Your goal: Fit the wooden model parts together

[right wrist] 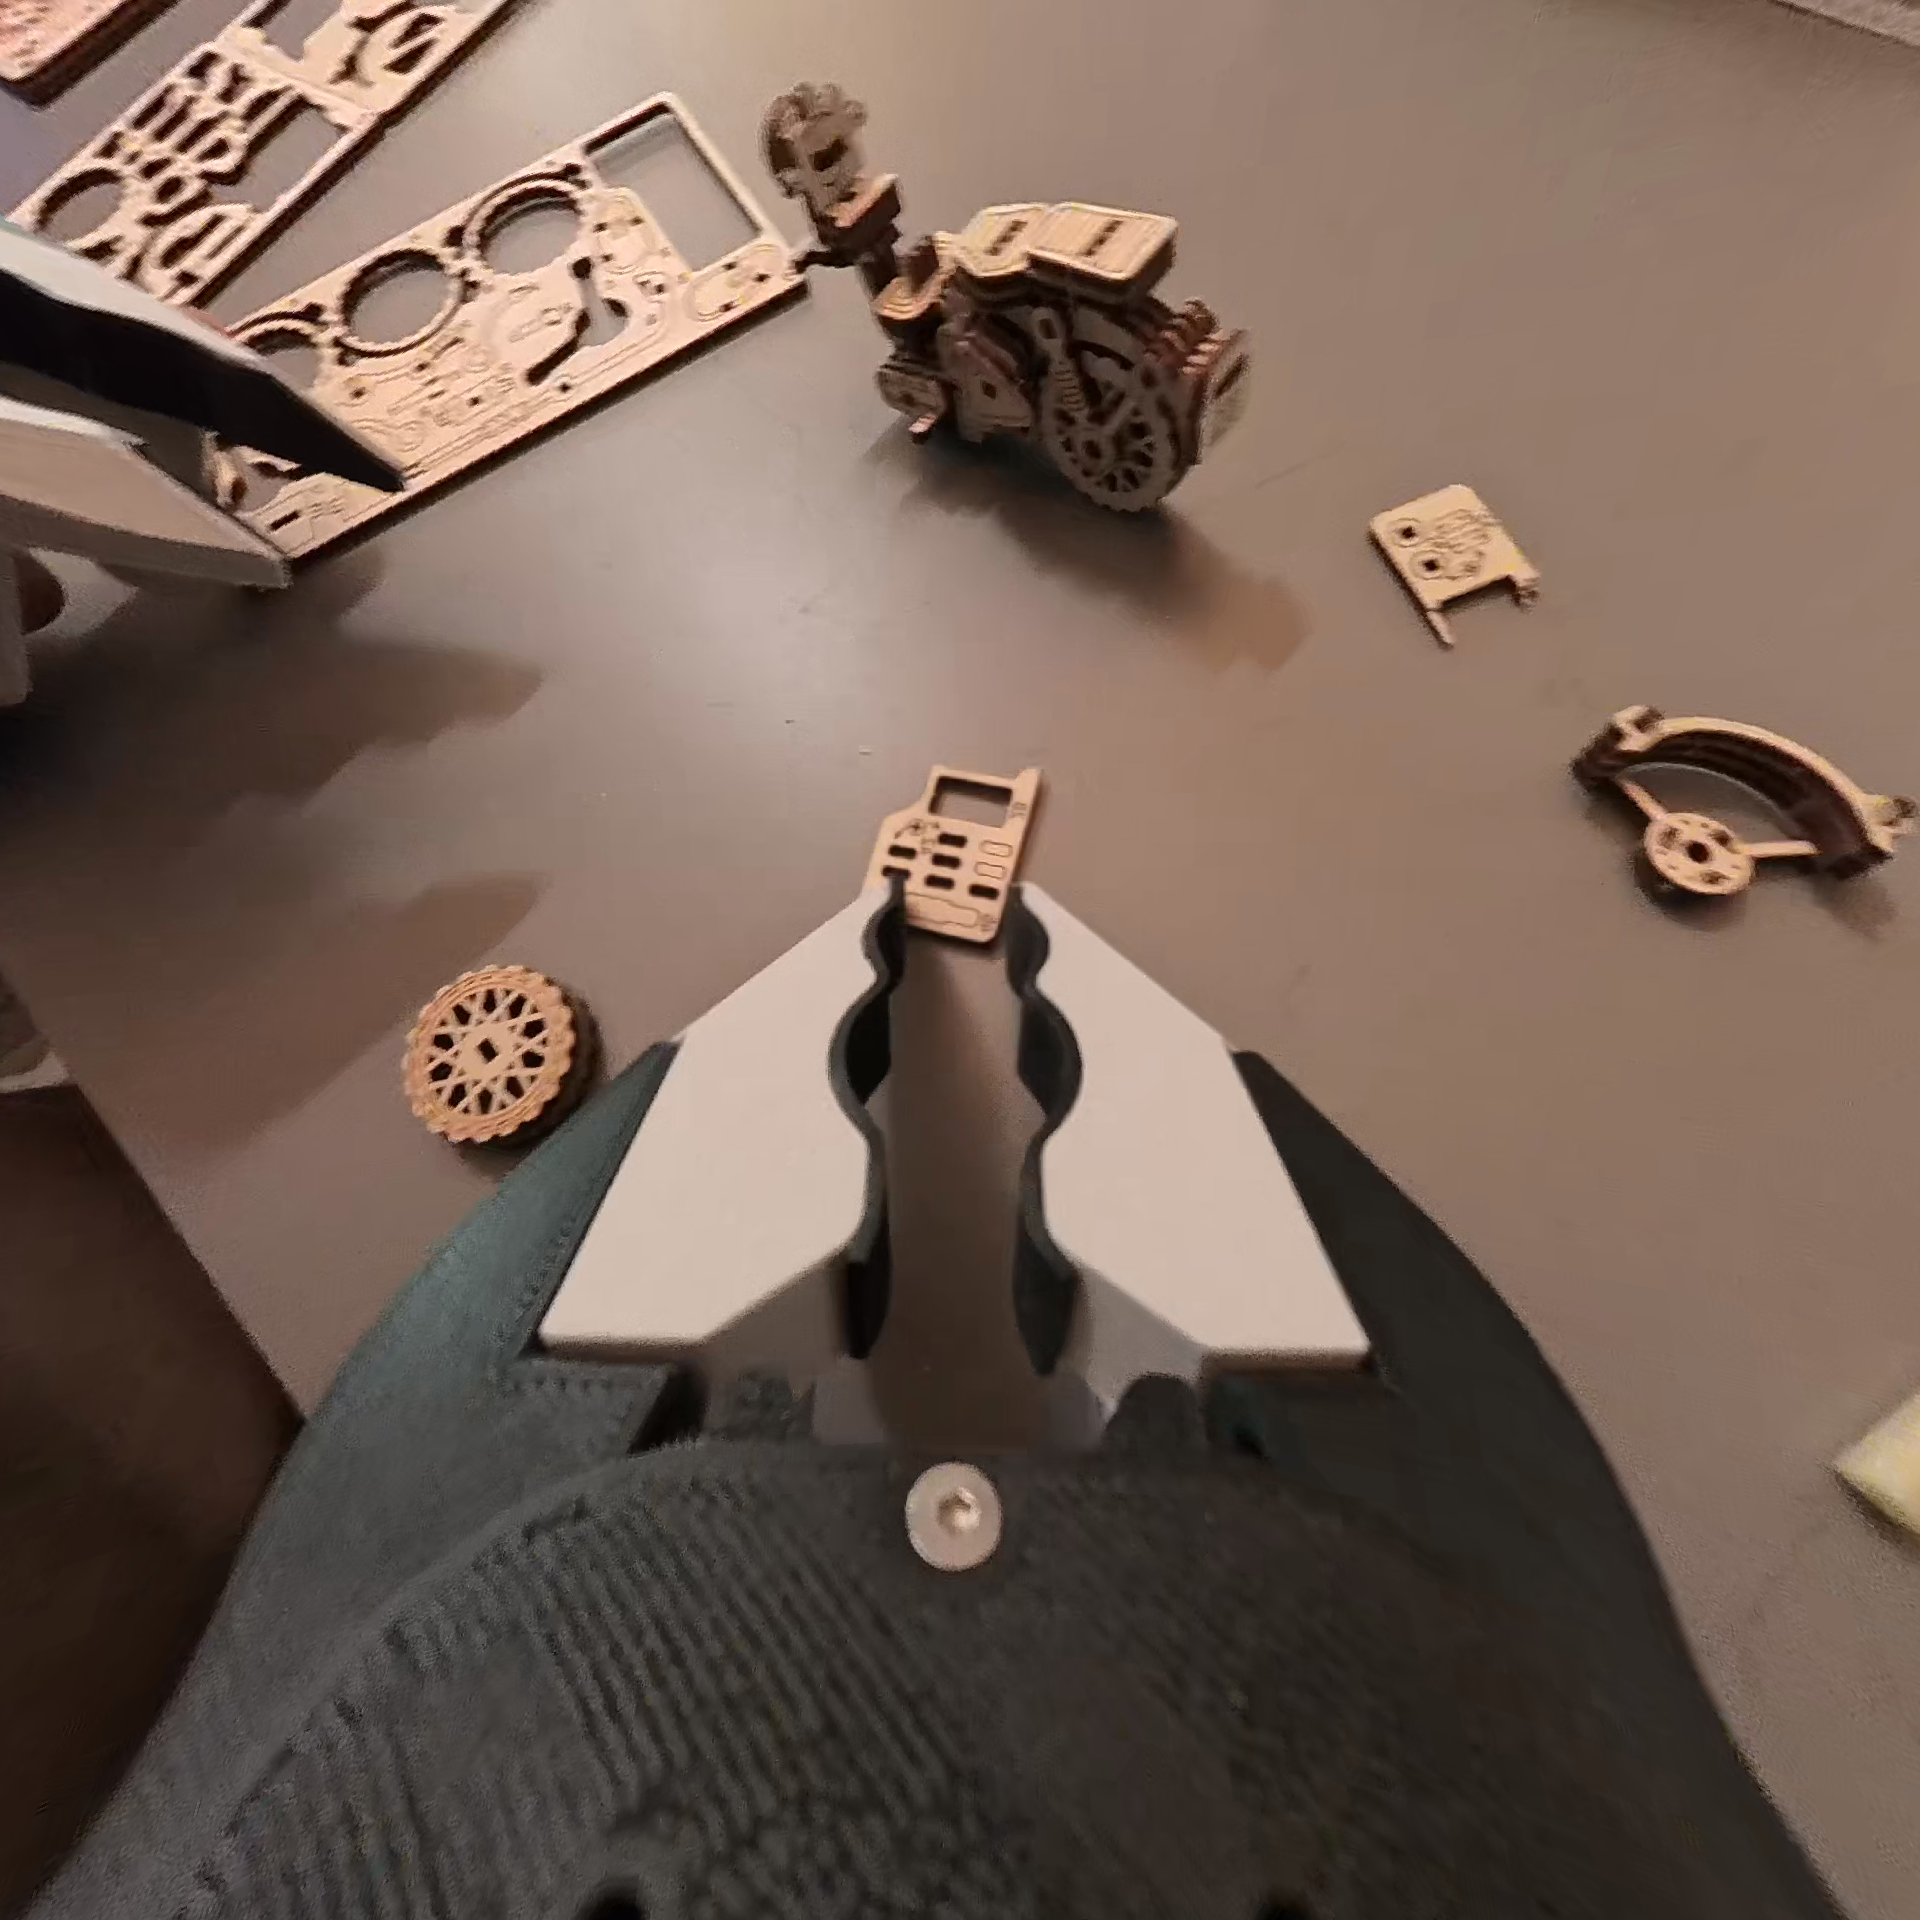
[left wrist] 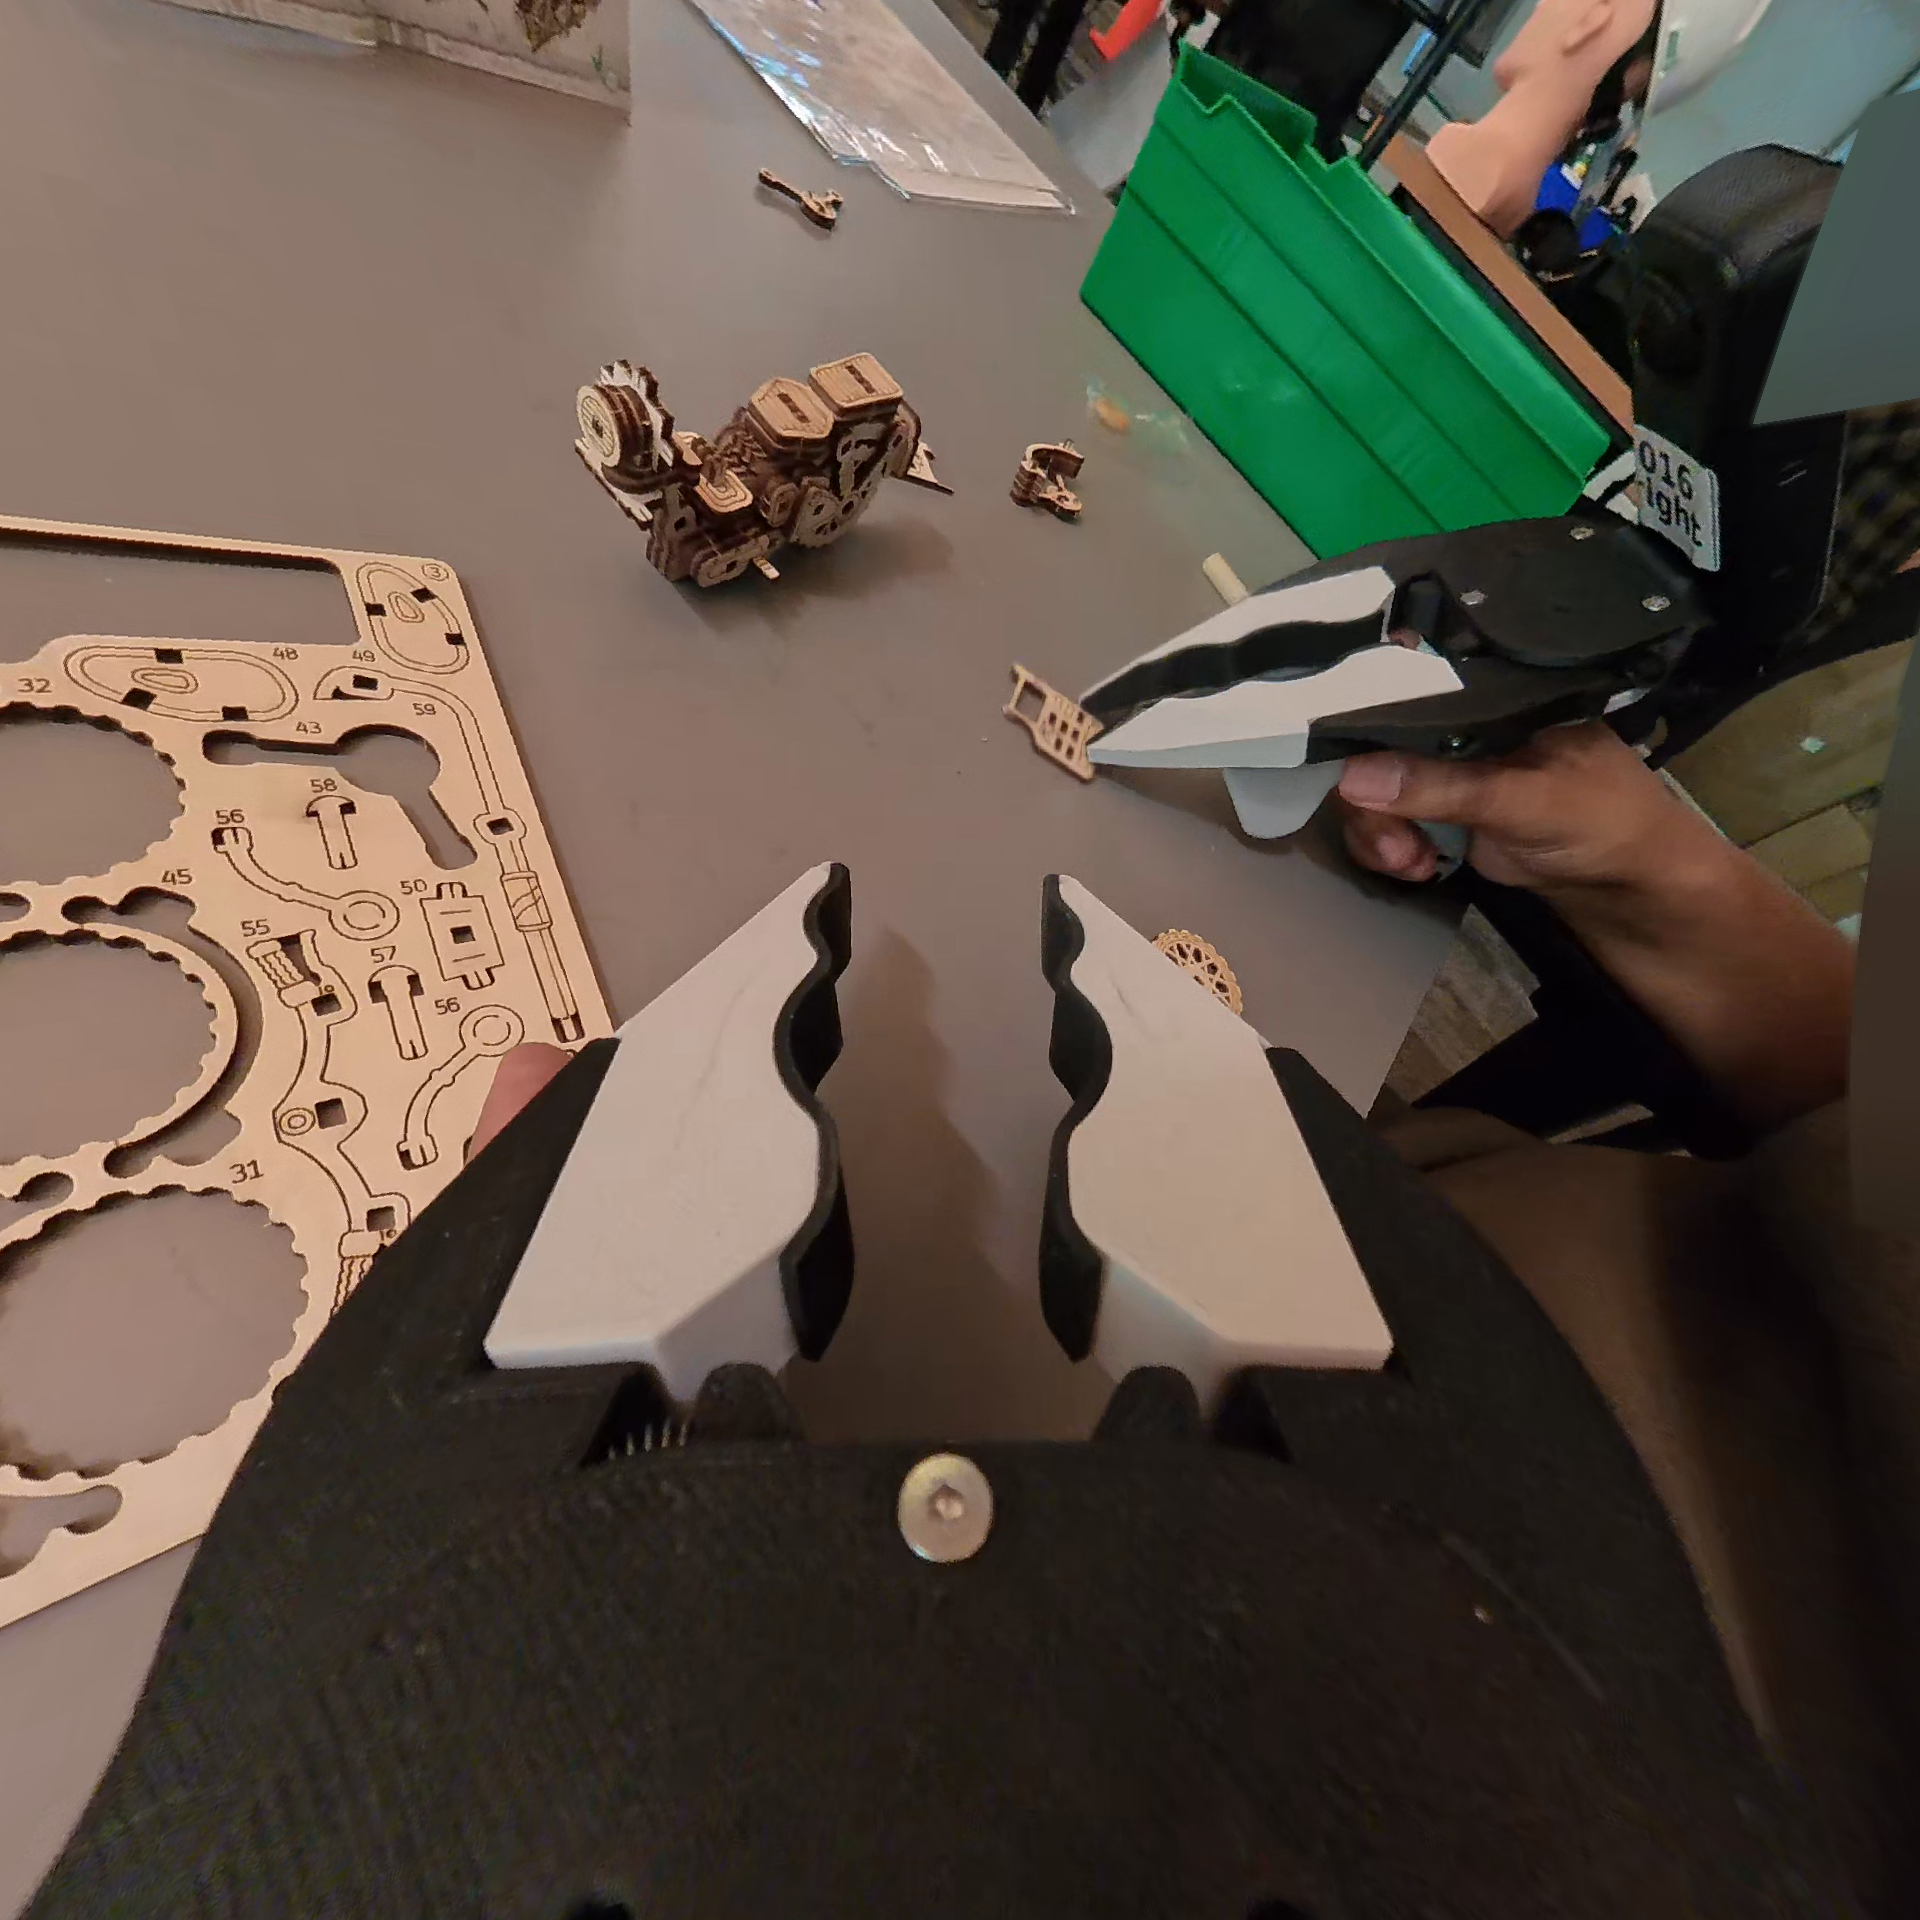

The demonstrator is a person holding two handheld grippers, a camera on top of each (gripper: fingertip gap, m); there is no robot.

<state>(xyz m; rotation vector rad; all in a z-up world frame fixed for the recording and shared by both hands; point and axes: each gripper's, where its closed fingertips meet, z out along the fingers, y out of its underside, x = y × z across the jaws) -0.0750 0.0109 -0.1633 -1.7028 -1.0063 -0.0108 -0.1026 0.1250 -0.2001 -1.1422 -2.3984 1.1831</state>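
Left claw: your left claw (left wrist: 945,894) is released, its two fingers wide apart and nothing between them; it hovers over the bare grey desk (left wrist: 727,748).
Right claw: your right claw (right wrist: 951,904) has its tips on both sides of the flat wooden part (right wrist: 961,857); I cannot tell if they already press it or only stand beside it.
Flat wooden part: it lies on the desk, its near end between your right fingertips.
Half-built model: the half-built model (right wrist: 1049,353) stands upright, farther off, well apart from both claws.
Wooden wheel: the wooden wheel (right wrist: 499,1055) lies flat just beside your right claw.
Part sheet: the part sheet (left wrist: 208,987) lies flat, to the left of your left claw.
Green bin: the green bin (left wrist: 1320,343) stands at the far desk edge.
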